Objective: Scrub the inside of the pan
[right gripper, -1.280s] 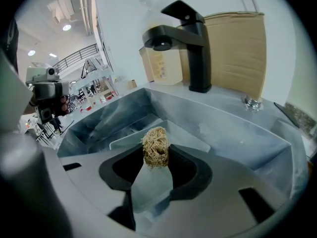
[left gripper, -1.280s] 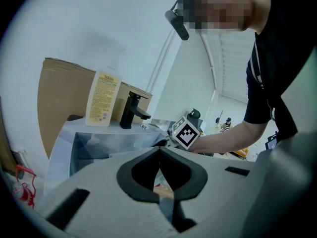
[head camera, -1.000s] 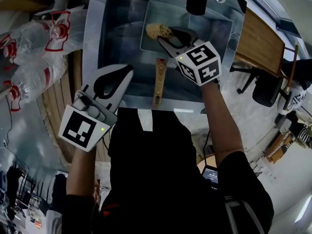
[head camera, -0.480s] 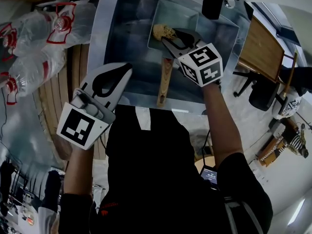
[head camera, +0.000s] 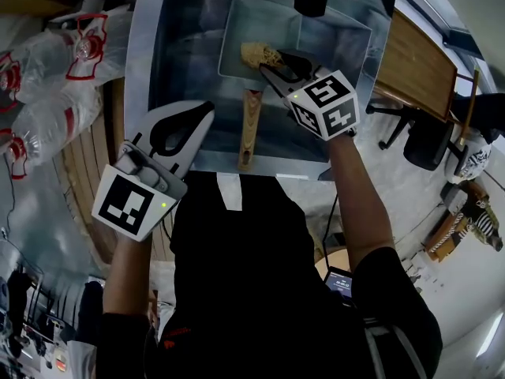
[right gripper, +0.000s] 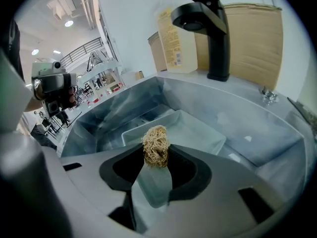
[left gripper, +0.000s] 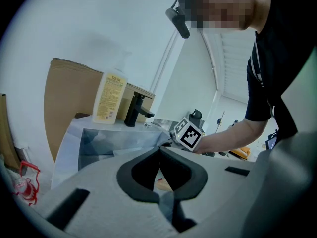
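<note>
- Sink: brushed steel, deep and straight-walled, with a dull sheen. Black faucet at the far rim.
- Pan: flat on the sink floor. Rectangular grey metal, low upright walls, smooth bare bottom. Seemingly unmoved over the last second, any apparent drift likely down to the camera's aim.
- Left gripper: pale plastic shell, dark padded tips pressed together on nothing. Held above the sink's near rim, apart from the pan, same as a second ago.
- Right gripper: clamped on the scrubber, down inside the pan by its near wall, just past the handle's root.
- Wooden handle: long, pale and grained, pointing back toward the person.
- Scrubber: tan, coarse tangle of fibres, springy-looking, nipped between the dark pads. Carried slightly off the pan's left wall toward the middle of the near edge within the last second. Judged as short scrubbing strokes under way, with most of the pan floor yet to cover.
</note>
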The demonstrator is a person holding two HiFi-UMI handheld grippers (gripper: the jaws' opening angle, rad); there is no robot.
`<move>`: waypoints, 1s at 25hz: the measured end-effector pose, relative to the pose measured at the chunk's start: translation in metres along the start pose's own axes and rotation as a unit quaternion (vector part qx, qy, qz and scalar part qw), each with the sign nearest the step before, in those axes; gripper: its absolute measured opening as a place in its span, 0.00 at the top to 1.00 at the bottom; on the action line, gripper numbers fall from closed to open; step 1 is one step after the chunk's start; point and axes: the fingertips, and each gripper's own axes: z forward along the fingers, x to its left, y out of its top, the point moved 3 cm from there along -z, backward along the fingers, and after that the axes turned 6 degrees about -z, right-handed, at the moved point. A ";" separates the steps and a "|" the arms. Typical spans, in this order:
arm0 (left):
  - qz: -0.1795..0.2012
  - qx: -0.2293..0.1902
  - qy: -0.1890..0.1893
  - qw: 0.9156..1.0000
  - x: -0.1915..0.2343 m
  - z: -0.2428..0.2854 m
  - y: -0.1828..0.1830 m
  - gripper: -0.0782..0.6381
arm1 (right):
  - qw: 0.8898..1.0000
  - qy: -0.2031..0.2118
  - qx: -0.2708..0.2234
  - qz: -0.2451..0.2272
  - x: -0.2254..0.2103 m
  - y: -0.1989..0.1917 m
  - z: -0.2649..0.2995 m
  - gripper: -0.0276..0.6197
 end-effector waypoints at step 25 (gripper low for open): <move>0.029 0.010 -0.015 0.999 -0.039 0.017 0.008 0.87 | 0.998 -0.042 0.010 0.037 -0.018 -0.032 -0.037 0.73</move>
